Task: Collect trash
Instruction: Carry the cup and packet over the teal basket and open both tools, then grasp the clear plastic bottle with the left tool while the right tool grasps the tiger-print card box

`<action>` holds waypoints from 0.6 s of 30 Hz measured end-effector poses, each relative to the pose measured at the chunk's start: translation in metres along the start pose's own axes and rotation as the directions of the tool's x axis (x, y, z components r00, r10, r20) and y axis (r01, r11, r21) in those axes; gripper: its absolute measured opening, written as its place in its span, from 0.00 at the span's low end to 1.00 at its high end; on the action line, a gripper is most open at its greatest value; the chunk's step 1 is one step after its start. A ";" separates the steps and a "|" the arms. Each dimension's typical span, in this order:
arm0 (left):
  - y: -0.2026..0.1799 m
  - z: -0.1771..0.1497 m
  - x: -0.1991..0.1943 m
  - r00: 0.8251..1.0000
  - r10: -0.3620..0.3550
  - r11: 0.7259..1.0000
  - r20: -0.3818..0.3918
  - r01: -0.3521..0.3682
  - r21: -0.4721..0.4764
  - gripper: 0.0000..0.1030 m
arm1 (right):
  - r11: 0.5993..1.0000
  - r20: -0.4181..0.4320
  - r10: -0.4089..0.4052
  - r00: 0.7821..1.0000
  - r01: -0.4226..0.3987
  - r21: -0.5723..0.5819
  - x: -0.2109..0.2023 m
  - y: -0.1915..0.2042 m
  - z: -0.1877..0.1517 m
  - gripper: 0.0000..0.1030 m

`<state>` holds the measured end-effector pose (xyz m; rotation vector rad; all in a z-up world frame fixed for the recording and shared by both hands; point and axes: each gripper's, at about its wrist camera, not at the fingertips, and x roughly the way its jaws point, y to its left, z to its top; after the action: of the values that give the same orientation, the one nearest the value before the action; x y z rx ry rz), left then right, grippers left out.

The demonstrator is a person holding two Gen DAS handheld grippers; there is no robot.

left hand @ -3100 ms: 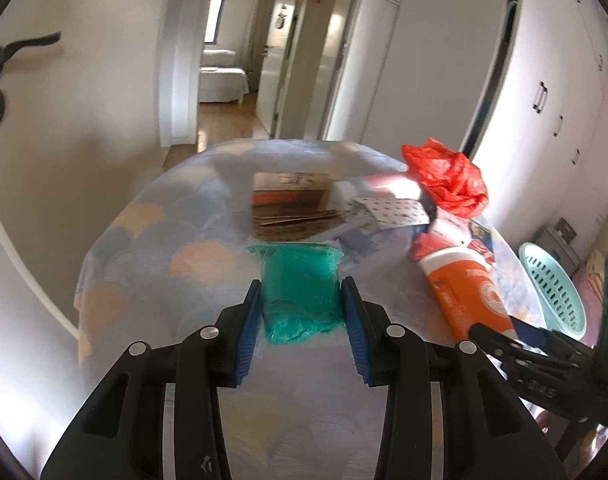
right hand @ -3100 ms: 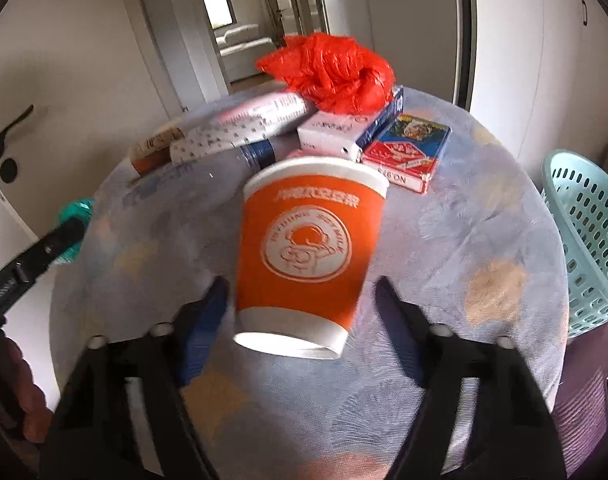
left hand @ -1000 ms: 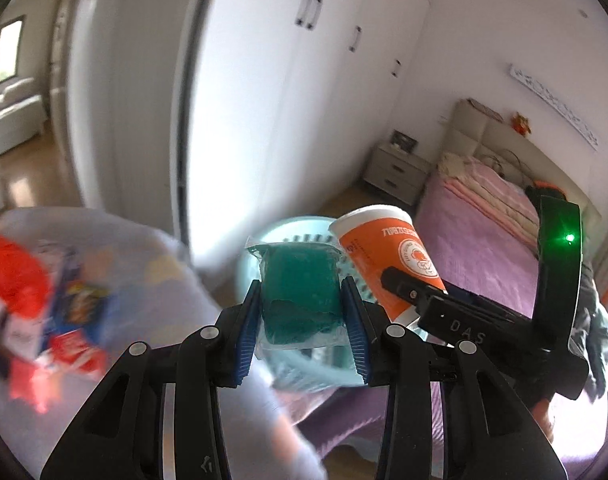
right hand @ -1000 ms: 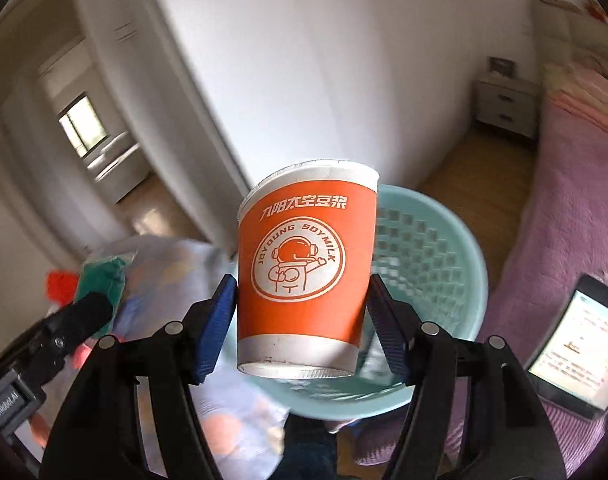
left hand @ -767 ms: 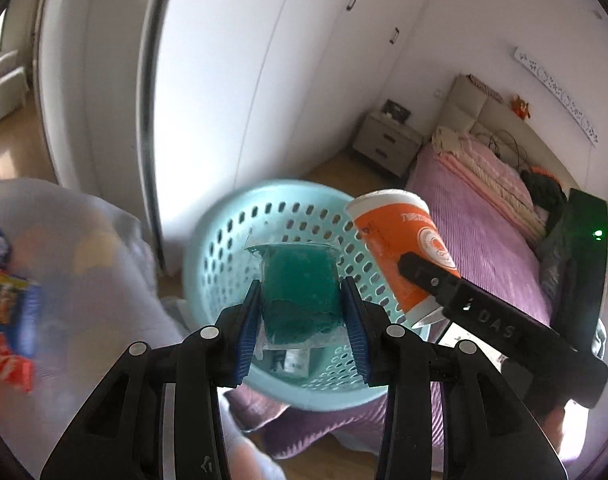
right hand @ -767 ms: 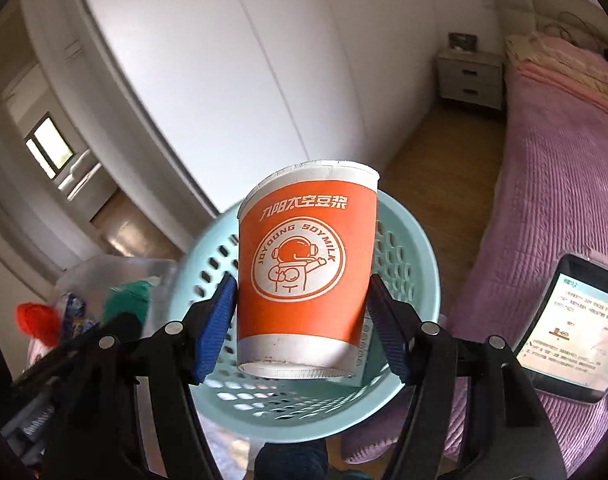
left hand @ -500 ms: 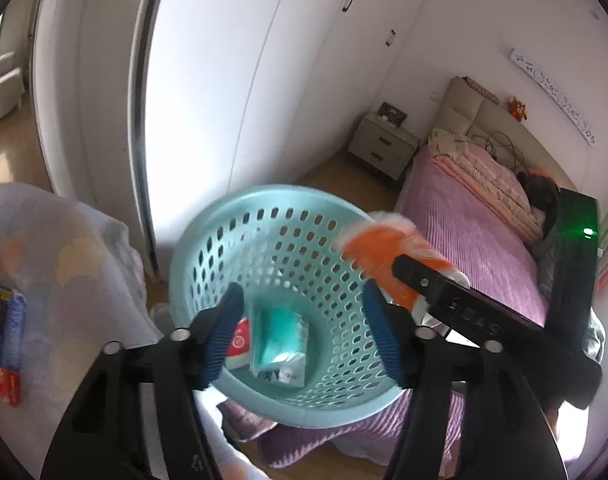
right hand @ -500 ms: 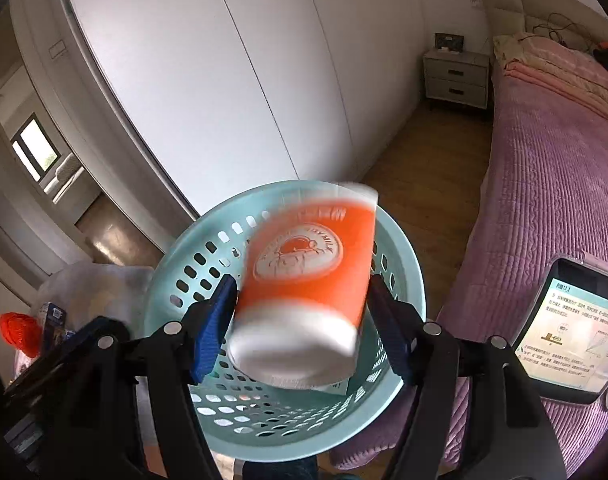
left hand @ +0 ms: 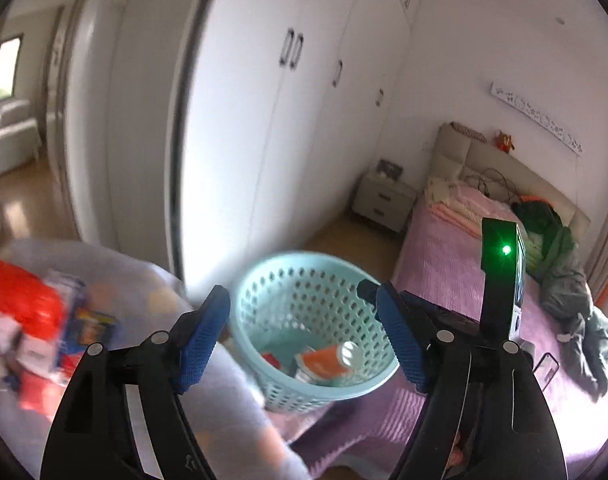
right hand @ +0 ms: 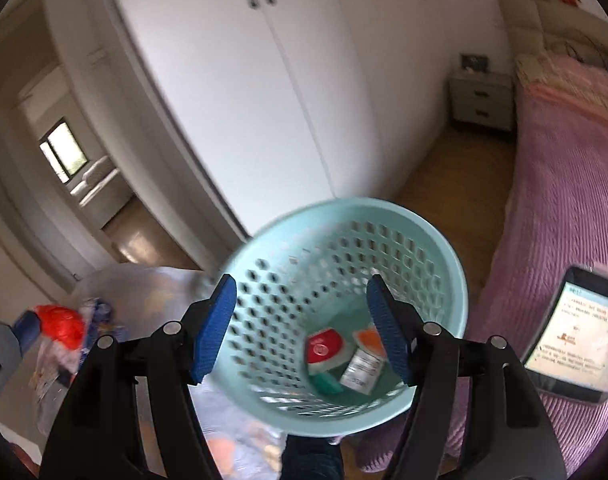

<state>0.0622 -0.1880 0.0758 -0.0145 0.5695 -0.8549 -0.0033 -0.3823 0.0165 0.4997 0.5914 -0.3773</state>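
Observation:
A light teal perforated basket [left hand: 264,280] [right hand: 288,240] stands on the floor between the table and the bed. The orange paper cup [left hand: 328,360] [right hand: 370,338] lies on its side in the basket's bottom. The green packet [right hand: 324,382] lies there too, beside a red-and-white item [right hand: 324,350] and a white packet [right hand: 360,368]. My left gripper [left hand: 304,340] is open and empty above the basket. My right gripper [right hand: 302,328] is open and empty over the basket. It also shows in the left wrist view, at the right [left hand: 416,312].
The round table [left hand: 152,292] [right hand: 144,284] at the left holds a red plastic bag [left hand: 20,300] [right hand: 62,326], card boxes [left hand: 92,324] and other litter. White wardrobe doors stand behind. A pink bed [left hand: 464,248] [right hand: 564,160] with a phone [right hand: 576,328] is at the right.
Both grippers swung from the table to the basket and opened. The green packet and the orange cup fell into the basket. Both grippers have lifted slightly.

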 end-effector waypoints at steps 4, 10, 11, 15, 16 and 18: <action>0.024 0.001 -0.049 0.995 0.067 0.997 0.075 -0.065 -0.030 0.72 | 0.992 0.040 0.086 0.995 -0.082 -0.092 -0.019 0.042 -0.004 0.62; 0.089 -0.016 -0.117 0.961 0.253 0.964 0.109 -0.241 -0.114 0.72 | 0.945 0.044 0.215 0.976 -0.196 -0.261 -0.029 0.110 -0.029 0.62; 0.102 -0.020 -0.124 0.952 0.290 0.952 0.101 -0.276 -0.130 0.72 | 0.937 0.039 0.228 0.973 -0.209 -0.280 -0.029 0.118 -0.032 0.62; 0.165 -0.041 -0.149 0.917 0.398 0.899 0.004 -0.389 -0.201 0.72 | 0.896 -0.020 0.285 0.958 -0.274 -0.349 -0.019 0.158 -0.051 0.62; 0.175 -0.043 -0.150 0.910 0.414 0.889 -0.018 -0.408 -0.208 0.72 | 0.890 -0.037 0.290 0.956 -0.283 -0.357 -0.015 0.165 -0.054 0.62; 0.200 -0.055 -0.153 0.888 0.454 0.862 -0.066 -0.457 -0.218 0.72 | 0.876 -0.075 0.298 0.952 -0.304 -0.374 -0.006 0.184 -0.061 0.62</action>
<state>0.0983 0.0665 0.0540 -0.0805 0.6472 -0.3227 0.0521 -0.1978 0.0381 0.2112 0.5734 0.0437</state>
